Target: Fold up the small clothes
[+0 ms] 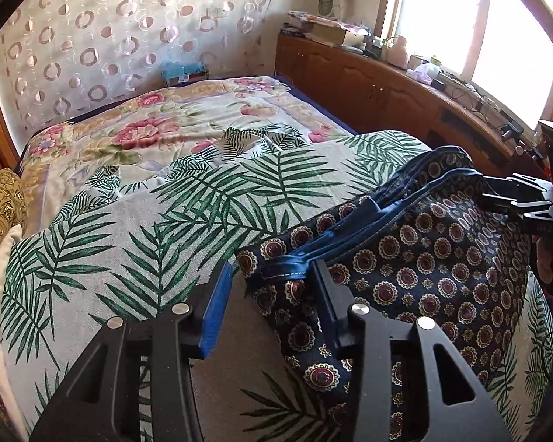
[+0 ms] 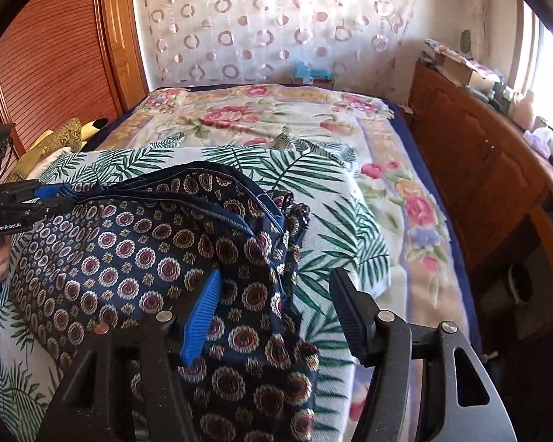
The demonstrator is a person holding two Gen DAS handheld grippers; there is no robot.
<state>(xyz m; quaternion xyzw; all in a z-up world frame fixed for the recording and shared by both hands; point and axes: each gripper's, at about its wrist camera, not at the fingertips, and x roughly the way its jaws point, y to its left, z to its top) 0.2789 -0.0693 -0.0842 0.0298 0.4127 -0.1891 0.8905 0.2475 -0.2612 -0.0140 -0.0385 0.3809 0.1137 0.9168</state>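
The navy medallion-print garment [image 1: 442, 258] was thin woven cloth with a slight sheen and stitched blue trim. The palm-leaf towel [image 1: 129, 243] beneath looked nubby terry, the floral blanket [image 2: 276, 110] plush. Both grippers were matt black plastic with ribbed blue pads [image 2: 201, 316] and shiny metal pins. The cabinet [image 2: 479, 169] was glossy varnished wood.

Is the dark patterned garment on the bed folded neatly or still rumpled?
Still rumpled. The garment lies bunched on the leaf-print sheet, its blue-trimmed edge wavy and doubled rather than lined up flat.
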